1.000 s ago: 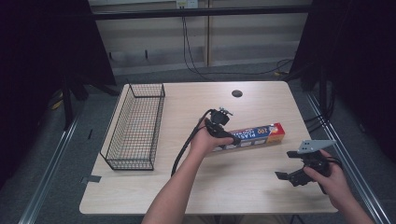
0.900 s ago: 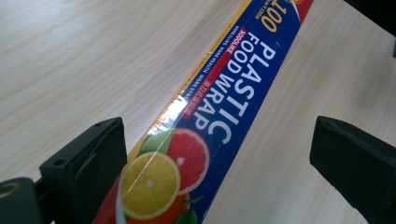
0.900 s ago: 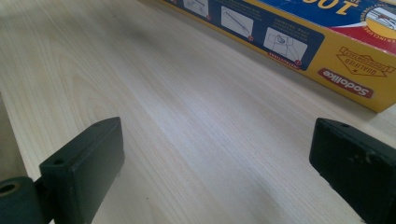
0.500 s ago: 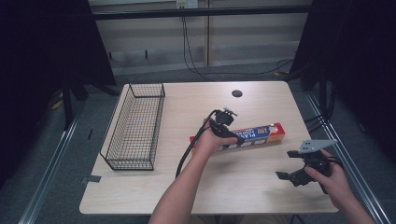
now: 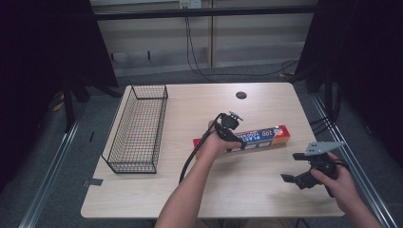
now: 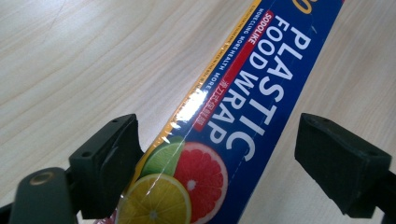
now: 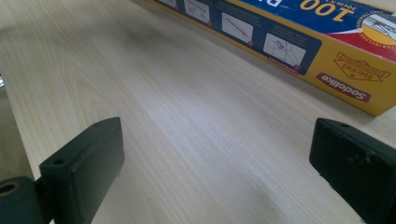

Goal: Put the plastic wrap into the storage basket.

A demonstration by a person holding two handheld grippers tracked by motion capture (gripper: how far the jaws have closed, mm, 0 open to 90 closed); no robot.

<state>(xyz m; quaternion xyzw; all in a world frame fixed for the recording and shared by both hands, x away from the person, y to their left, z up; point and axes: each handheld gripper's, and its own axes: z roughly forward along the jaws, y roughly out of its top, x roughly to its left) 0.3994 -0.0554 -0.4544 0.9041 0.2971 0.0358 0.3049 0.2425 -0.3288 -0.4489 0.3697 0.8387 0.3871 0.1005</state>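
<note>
The plastic wrap box lies flat near the middle of the tabletop, its long axis running from about 8 o'clock to 2 o'clock in the high view. The left gripper hangs over its left part; its jaws have just been closing and now straddle the box, one pad at the yellow edge, the other apart from it, so nothing is pinched yet. The box looks light, stiff cardboard with a glossy, probably slippery skin; a hold across the narrow width near the middle should keep it from tipping. The right gripper rests at 4 o'clock, jaws wide and empty. The left gripper view shows the citrus print and lettering; the high view adds the wire basket at 9 o'clock.
</note>
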